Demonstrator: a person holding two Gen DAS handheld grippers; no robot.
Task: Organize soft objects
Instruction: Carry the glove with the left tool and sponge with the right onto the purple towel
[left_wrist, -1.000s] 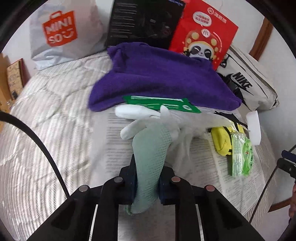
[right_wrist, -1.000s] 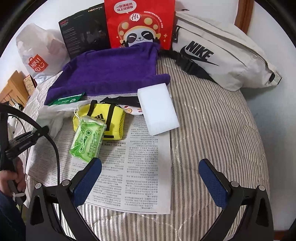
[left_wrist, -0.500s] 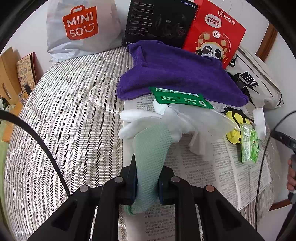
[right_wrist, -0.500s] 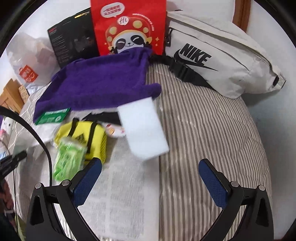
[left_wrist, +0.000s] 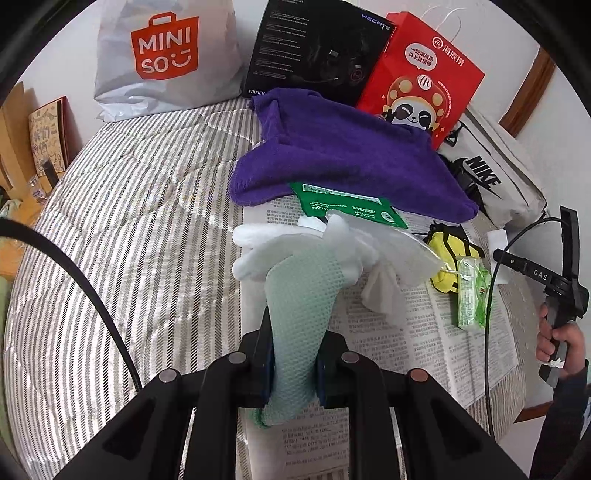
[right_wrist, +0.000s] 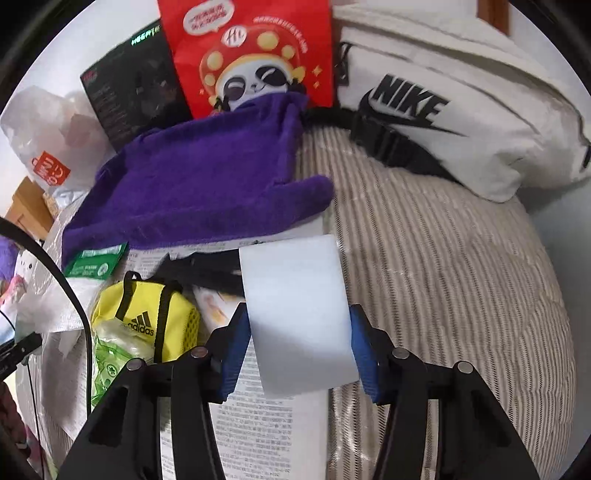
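Note:
My left gripper (left_wrist: 293, 363) is shut on the pale green mesh cuff of a white glove (left_wrist: 303, 280), held above the newspaper (left_wrist: 424, 343). My right gripper (right_wrist: 297, 345) has its blue pads against both sides of a white foam sponge block (right_wrist: 299, 314) lying across the newspaper's edge; it is shut on it. A purple towel (left_wrist: 343, 155) lies behind, also in the right wrist view (right_wrist: 199, 188). A yellow Adidas pouch (right_wrist: 147, 321) and a green wipes pack (right_wrist: 114, 354) lie left of the sponge.
A Miniso bag (left_wrist: 166, 55), a black box (left_wrist: 317, 48), a red panda bag (right_wrist: 247, 55) and a white Nike bag (right_wrist: 443, 110) line the far edge of the striped bed (left_wrist: 122, 236). A green sachet (left_wrist: 347, 206) lies by the towel.
My right gripper moved forward to the white sponge and closed from wide open onto its sides. My left gripper drew back a little with the glove still held.

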